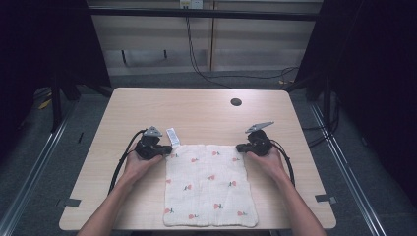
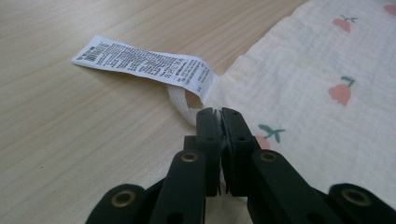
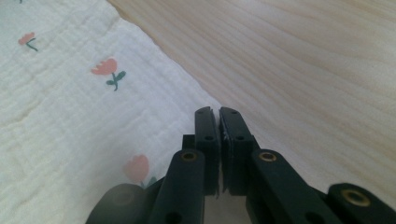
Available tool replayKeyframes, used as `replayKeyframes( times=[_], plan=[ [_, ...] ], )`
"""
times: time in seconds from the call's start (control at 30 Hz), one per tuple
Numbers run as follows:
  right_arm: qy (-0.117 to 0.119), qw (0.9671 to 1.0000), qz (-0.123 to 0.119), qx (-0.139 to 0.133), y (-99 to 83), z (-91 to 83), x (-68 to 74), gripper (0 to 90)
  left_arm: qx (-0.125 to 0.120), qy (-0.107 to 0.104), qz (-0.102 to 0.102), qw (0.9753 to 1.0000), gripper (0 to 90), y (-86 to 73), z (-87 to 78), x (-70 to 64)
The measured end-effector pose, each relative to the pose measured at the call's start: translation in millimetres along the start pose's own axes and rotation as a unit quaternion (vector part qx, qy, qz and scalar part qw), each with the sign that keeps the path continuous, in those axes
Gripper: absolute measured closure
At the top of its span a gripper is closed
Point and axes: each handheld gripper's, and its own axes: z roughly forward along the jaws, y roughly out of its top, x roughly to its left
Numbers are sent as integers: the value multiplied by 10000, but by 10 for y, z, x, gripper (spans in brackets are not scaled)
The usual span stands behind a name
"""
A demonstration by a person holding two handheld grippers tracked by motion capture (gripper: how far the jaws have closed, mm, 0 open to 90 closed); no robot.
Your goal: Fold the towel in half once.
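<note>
A cream cloth [image 1: 209,184] printed with small red flowers lies flat on the wooden table [image 1: 196,108], reaching its near edge. My left gripper [image 1: 167,150] sits at the cloth's far left corner, next to a white care label [image 1: 172,136]. In the left gripper view the jaws [image 2: 219,112] are pressed together over the corner of the cloth [image 2: 317,70], where the label [image 2: 144,65] and its loop come off. My right gripper [image 1: 239,147] is at the far right corner. Its jaws [image 3: 218,111] are shut on the edge of the cloth [image 3: 70,116].
A round dark cable hole [image 1: 236,102] lies in the table's far right part. Black cables [image 1: 196,64] trail over the floor behind the table. Dark frame posts stand to the left and right. Bare tabletop stretches beyond the cloth.
</note>
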Motion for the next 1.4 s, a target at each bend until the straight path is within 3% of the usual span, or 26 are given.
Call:
replayKeyframes(
  times=[0.27, 0.33, 0.67, 0.93, 1.0, 1.13, 1.23, 1.4],
  plan=[
    [102, 9995, 41, -298, 22, -101, -13, 868, -386, -171, -186, 9989, 869, 54, -136, 33],
    [114, 9993, -35, -354, 25, -133, -11, 868, -442, -220, -180, 9986, 869, 69, -171, 33],
    [234, 9977, 55, -631, 84, -224, -29, 872, -667, -303, -135, 9972, 869, 135, -290, 35],
    [129, 9946, 42, -1033, 167, -369, 10, 872, -888, -307, -73, 9956, 869, 197, -384, -1],
    [93, 9937, 64, -1116, 182, -404, 21, 872, -925, -217, -23, 9955, 869, 212, -406, -17],
    [105, 9911, 37, -1326, 227, -544, 11, 872, -1151, -257, 62, 9930, 869, 286, -515, -79],
    [166, 9874, 62, -1574, 245, -681, -8, 873, -1317, -298, 96, 9908, 869, 335, -575, -131],
    [182, 9884, 80, -1503, 200, -712, -1, 873, -1148, -356, 99, 9927, 869, 285, -518, -178]
  ],
)
